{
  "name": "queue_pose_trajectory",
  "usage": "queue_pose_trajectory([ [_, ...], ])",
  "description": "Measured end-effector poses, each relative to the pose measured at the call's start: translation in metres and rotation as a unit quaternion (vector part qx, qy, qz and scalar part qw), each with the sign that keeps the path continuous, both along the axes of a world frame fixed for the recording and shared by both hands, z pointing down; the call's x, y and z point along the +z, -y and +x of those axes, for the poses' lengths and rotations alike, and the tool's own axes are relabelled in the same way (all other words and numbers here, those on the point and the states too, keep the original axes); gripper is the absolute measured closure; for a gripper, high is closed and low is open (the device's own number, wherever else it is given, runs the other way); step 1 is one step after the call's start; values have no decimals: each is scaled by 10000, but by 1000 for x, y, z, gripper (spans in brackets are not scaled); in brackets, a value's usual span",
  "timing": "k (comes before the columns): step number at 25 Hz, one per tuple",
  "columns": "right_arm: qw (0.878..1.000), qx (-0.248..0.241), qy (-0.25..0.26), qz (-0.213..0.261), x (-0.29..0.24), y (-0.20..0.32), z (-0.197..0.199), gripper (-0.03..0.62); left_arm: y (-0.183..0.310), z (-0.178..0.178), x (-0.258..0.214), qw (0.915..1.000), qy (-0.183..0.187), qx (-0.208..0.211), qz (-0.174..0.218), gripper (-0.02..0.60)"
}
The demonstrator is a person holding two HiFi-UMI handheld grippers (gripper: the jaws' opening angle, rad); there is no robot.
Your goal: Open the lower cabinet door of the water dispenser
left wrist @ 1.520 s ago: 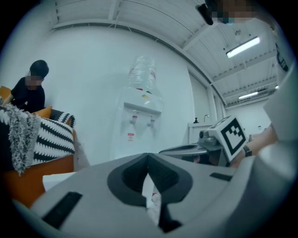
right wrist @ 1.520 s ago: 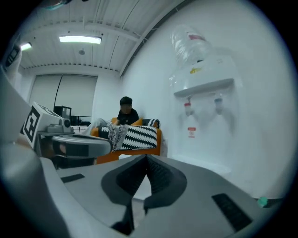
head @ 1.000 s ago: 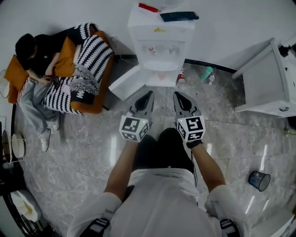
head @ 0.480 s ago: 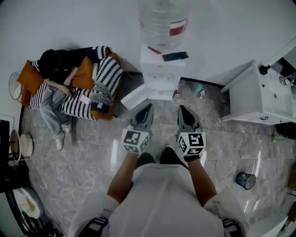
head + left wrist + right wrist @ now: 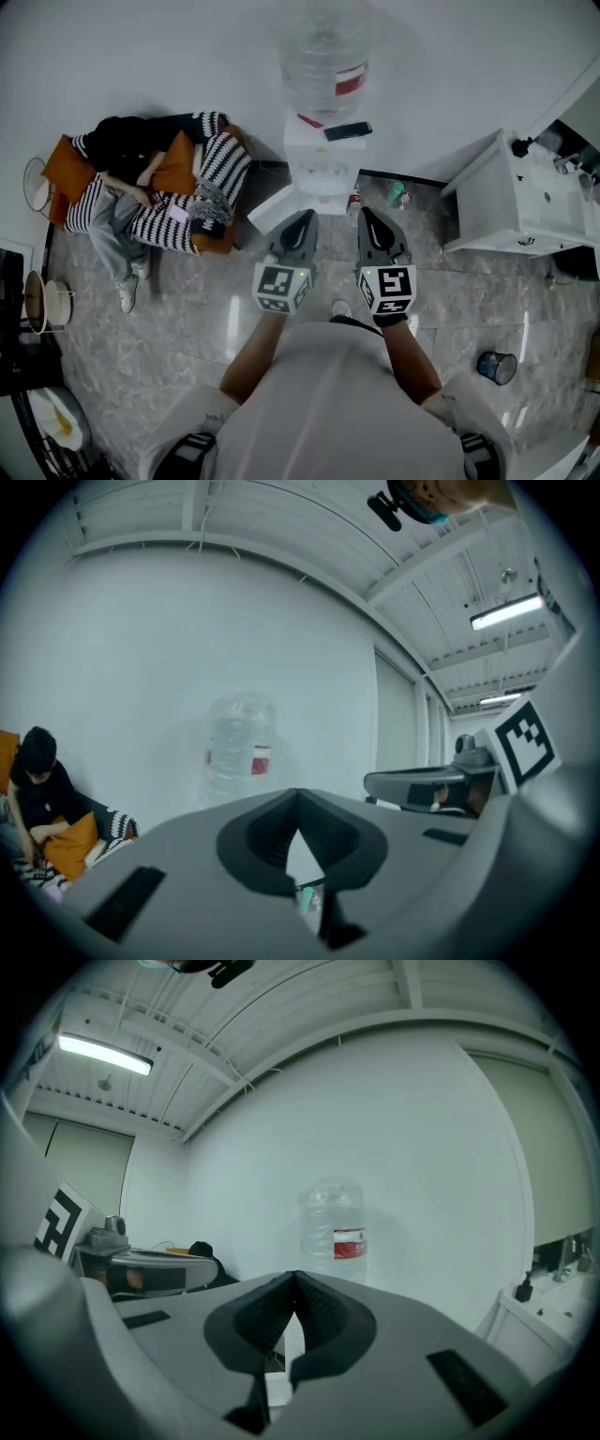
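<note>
Looks done: shows the lower cabinet door point(image 5: 277, 203) already swung out to the left at the foot of the water dispenser point(image 5: 323, 167), far centre against the wall, with a big bottle point(image 5: 326, 58) on top and a dark phone-like slab point(image 5: 348, 130) on the lid. Leaves little to do, at a guess, beyond backing off.

Reads both as clenched on nothing: left gripper point(image 5: 306, 216) and right gripper point(image 5: 366, 214), side by side on the near side, pointed level at the dispenser and well apart from the door. Confirms it in each gripper view, jaws pressed together with only the bottle point(image 5: 242, 747) point(image 5: 335, 1232) beyond.

Against a second back: sits higher and further off, brings the bottle into the head view where only the dispenser top showed, loses the dark knees between the grippers, and keeps the door open and the jaws closed as then
</note>
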State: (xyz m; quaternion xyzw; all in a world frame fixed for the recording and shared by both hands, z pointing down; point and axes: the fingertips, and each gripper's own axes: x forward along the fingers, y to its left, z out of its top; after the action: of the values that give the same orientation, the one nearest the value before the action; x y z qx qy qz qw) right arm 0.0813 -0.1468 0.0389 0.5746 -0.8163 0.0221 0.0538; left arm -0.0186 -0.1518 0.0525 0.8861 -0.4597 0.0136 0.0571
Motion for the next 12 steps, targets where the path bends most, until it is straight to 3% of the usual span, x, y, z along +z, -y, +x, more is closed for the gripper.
queue_pose_trajectory([
  [6,9999,116,74,36,-5,-6,19,583,5,4,-20,9996,-26,-63,259,568],
  [12,9996,203,190,18,-1,-8,38,583,6,7,-12,9997,-5,-174,143,568],
])
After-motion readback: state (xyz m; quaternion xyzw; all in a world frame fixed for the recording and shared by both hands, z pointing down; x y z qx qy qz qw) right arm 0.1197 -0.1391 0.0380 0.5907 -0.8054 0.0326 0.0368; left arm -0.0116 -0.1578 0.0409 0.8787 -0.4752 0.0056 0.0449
